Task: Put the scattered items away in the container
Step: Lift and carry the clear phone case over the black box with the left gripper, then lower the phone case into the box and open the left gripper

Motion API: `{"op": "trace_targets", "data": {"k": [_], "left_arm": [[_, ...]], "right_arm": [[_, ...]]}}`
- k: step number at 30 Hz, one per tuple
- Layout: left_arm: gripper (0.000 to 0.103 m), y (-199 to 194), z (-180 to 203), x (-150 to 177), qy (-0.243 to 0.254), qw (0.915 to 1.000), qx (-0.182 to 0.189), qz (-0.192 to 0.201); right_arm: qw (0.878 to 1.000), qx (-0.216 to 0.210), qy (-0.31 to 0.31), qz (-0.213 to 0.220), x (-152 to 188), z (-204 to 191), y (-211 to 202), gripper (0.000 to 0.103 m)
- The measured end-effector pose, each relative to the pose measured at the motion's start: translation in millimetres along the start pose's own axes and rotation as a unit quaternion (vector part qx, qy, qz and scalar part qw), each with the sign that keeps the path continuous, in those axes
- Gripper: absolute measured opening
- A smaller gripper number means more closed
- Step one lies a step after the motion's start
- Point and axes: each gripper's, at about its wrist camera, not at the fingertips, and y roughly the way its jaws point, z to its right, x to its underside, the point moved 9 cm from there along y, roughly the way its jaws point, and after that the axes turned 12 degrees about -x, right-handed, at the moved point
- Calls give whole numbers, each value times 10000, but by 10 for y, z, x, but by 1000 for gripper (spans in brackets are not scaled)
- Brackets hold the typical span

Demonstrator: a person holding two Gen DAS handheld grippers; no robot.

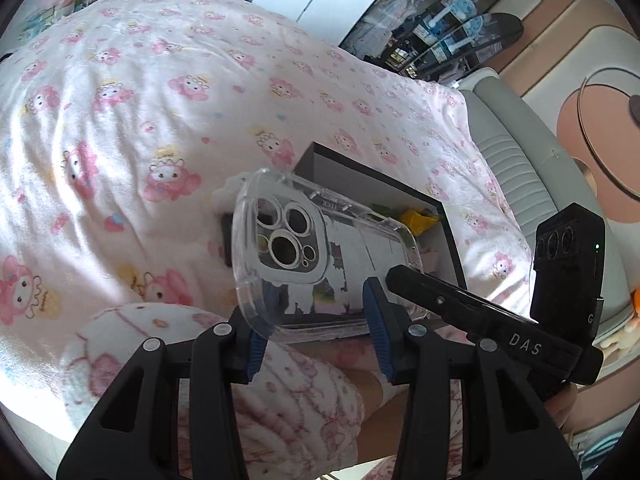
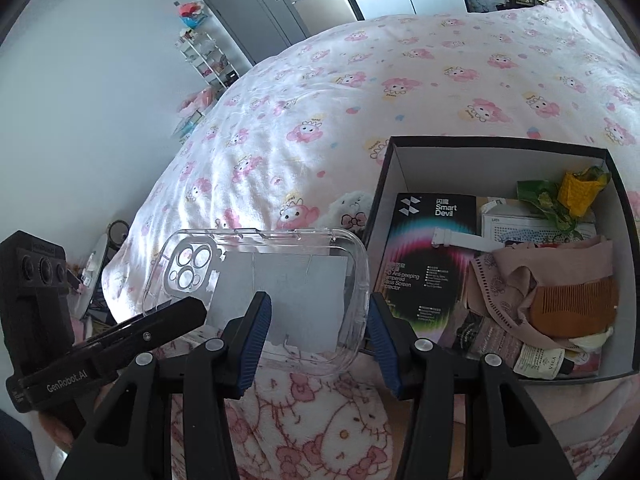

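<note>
A black-walled box (image 2: 404,160) with a white inside sits on the bed (image 2: 360,80), which is covered in a pink cartoon-print sheet. In the box lie a black screen-protector pack (image 2: 430,240) reading "Smart Devil", a white strap (image 2: 460,240), a yellow knitted flower (image 2: 578,190) with green leaves in the far corner, a white packet (image 2: 532,228), pink lace fabric (image 2: 520,276), a brown comb (image 2: 576,308) and a small bottle (image 2: 540,360) at the near wall. A clear phone case (image 2: 280,280) is held in the air just beside the box's left wall, over the bed's near edge and the person's pink-patterned lap. The left hand-held gripper (image 1: 316,320) grips it across its width, both blue pads pressed to its long edges, pointing down at a slant. The right hand-held gripper (image 2: 316,332) straddles the same case, but whether its pads press on it cannot be told. The left gripper's body reads "GenRobot.AI", the right one's "DAS".
</note>
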Motion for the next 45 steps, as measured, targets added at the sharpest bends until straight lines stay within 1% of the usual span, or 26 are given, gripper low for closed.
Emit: {"op": "trace_targets", "data": {"k": [3, 4, 6, 10, 12, 14, 16, 18, 20, 22, 23, 25, 26, 28, 29, 31, 33, 34, 35, 37, 39, 40, 41, 42, 43, 45], "left_arm": [[44, 177, 239, 30, 58, 9997, 145, -177], [44, 229, 326, 29, 103, 9995, 196, -210], [44, 311, 488, 15, 243, 9991, 232, -249], [44, 490, 743, -48, 546, 9977, 255, -323], [44, 548, 849, -83, 830, 9963, 71, -192], [43, 614, 888, -105, 941, 9954, -119, -165], [37, 674, 899, -118, 962, 9949, -252, -154], [28, 693, 911, -133, 1020, 9937, -461, -37], [25, 689, 884, -172, 1074, 9914, -736, 136], [14, 687, 871, -218, 1008, 9913, -819, 196], [11, 687, 865, -241, 1022, 9902, -926, 230], [9, 657, 823, -285, 1261, 9790, -1514, 518], [9, 653, 820, -280, 1328, 9769, -1580, 552], [9, 688, 826, -217, 1327, 9777, -1570, 426], [9, 704, 846, -176, 1386, 9765, -1604, 384], [9, 771, 903, -117, 1583, 9696, -1836, 339], [9, 842, 1004, -69, 1870, 9593, -2092, 328], [9, 862, 1083, -68, 1998, 9558, -2125, 368], [10, 876, 1168, -79, 2067, 9548, -2101, 396], [10, 893, 1328, -110, 2138, 9564, -1949, 410], [11, 908, 1496, -122, 2315, 9519, -1952, 468], [11, 926, 1581, -102, 2414, 9508, -1890, 443], [14, 952, 1662, -63, 2458, 9531, -1732, 351], [19, 985, 1728, -13, 2463, 9565, -1545, 229], [19, 1018, 1775, 38, 2476, 9585, -1408, 119], [23, 1077, 1812, 113, 2538, 9575, -1367, 55]], "right_arm": [[9999, -22, 62, 109, 10, 137, -147, 46], [9998, 48, 107, 165, 8, 200, -202, 46], [9993, 120, 205, 278, -5, 343, -304, 46], [9975, 130, 500, 479, -41, 615, -454, 46], [9966, 146, 623, 517, -44, 737, -477, 46], [9959, 177, 729, 503, -38, 842, -451, 46], [9953, 242, 831, 444, -24, 939, -386, 46], [9952, 249, 880, 340, 0, 1017, -291, 46], [9942, 101, 1018, 335, 26, 1060, -201, 46], [9923, -148, 1187, 328, 44, 1098, -137, 46], [9919, -189, 1220, 294, 55, 1124, -114, 46], [9920, -29, 1232, 290, 69, 1206, -109, 46], [9915, 7, 1264, 312, 76, 1243, -119, 46], [9902, -110, 1347, 339, 85, 1286, -135, 46], [9899, -101, 1368, 346, 92, 1304, -148, 46], [9894, -43, 1390, 419, 94, 1350, -203, 46], [9884, -5, 1430, 512, 83, 1397, -290, 46], [9881, 45, 1430, 565, 75, 1423, -342, 46], [9877, 121, 1428, 628, 70, 1449, -403, 46], [9867, 271, 1440, 699, 79, 1520, -510, 46], [9853, 405, 1475, 764, 99, 1605, -607, 46], [9841, 454, 1519, 805, 110, 1649, -652, 46], [9827, 480, 1572, 850, 113, 1692, -695, 46], [9815, 493, 1625, 890, 112, 1734, -732, 46], [9801, 492, 1681, 932, 107, 1769, -770, 46], [9759, 460, 1844, 1068, 87, 1833, -864, 46]]}}
